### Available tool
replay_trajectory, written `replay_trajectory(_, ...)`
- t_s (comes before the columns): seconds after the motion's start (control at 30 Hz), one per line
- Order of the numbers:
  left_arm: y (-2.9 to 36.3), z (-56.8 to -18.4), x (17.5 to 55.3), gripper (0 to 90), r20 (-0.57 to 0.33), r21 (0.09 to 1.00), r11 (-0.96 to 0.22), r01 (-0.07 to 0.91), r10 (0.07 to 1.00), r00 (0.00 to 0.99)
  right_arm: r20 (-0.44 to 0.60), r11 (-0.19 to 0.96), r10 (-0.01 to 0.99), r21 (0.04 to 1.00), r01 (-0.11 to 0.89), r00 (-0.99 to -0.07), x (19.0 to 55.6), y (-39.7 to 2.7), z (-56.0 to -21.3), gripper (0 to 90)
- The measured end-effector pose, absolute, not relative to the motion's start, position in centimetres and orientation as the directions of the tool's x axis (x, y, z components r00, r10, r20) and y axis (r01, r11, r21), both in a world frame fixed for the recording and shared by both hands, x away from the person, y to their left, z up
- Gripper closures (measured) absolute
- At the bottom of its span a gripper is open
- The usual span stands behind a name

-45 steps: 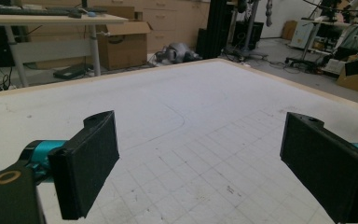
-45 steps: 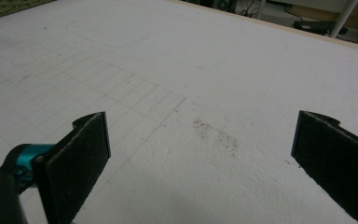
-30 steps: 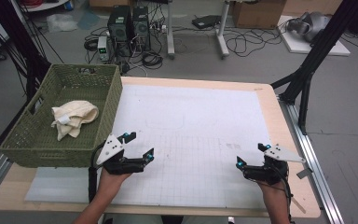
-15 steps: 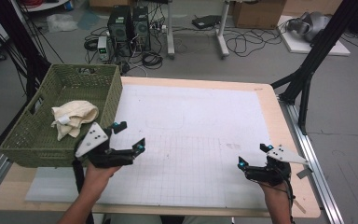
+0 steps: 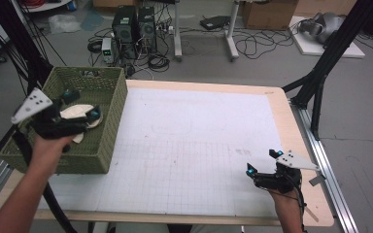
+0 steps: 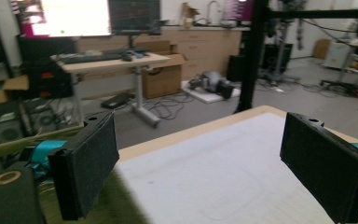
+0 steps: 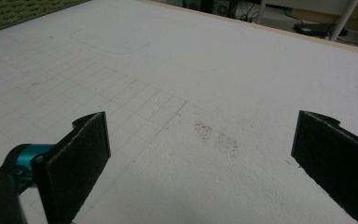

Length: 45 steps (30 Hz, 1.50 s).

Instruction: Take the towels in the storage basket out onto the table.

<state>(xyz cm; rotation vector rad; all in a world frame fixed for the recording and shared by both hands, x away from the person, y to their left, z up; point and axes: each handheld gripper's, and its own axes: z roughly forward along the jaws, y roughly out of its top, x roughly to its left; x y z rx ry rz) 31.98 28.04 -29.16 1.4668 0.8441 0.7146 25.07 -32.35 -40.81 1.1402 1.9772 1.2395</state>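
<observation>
A green woven basket [image 5: 108,121] stands at the table's left edge with a cream cloth [image 5: 77,113] lying in it. My left gripper [image 5: 81,105] hangs open over the basket, just above the cloth, with nothing between its wide-apart jaws. In the left gripper view the gripper [image 6: 205,163] points across the white mat [image 6: 223,186] toward the room. My right gripper [image 5: 262,162] rests open low over the mat near the front right corner. The right gripper view has this gripper [image 7: 200,163] above bare gridded mat [image 7: 177,93], holding nothing.
The white gridded mat [image 5: 189,145] covers most of the wooden table [image 5: 291,126]. A faint dark smudge [image 7: 214,135] marks the mat ahead of the right jaws. Black frame legs [image 5: 320,73] stand at the right; computers and cables [image 5: 136,29] lie on the floor behind.
My left gripper has risen from the mat's front and moved left and back, over the basket rim to above the cloth. The right gripper has stayed put.
</observation>
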Motion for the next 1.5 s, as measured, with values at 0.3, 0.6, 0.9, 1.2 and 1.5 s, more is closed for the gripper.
replay_trajectory(0.3,32.2,-31.6,36.9,12.0,-0.078,0.973,-0.025,0.231,0.900,0.428,-0.008,0.219,0.871,0.901,0.375,-0.491,25.0,-32.5,-40.8,3.6)
replay_trajectory(0.6,34.6,-35.6,39.9,13.1,-0.078,0.888,-0.068,0.454,0.952,0.296,-0.009,0.221,0.870,0.900,0.376,-0.492,24.9,-32.5,-40.8,3.6)
replay_trajectory(0.9,35.3,-38.8,41.8,16.5,-0.078,0.774,-0.083,0.627,0.971,0.225,-0.007,0.216,0.877,0.899,0.382,-0.480,24.9,-32.8,-40.9,3.6)
replay_trajectory(1.2,34.8,-40.8,42.4,15.9,-0.069,0.598,-0.137,0.790,0.973,0.221,-0.004,0.213,0.878,0.899,0.382,-0.479,24.9,-32.9,-40.9,3.6)
replay_trajectory(1.5,34.4,-41.5,42.4,28.5,-0.021,0.504,-0.216,0.836,0.965,0.262,-0.005,0.216,0.878,0.896,0.388,-0.479,24.9,-32.8,-40.9,3.6)
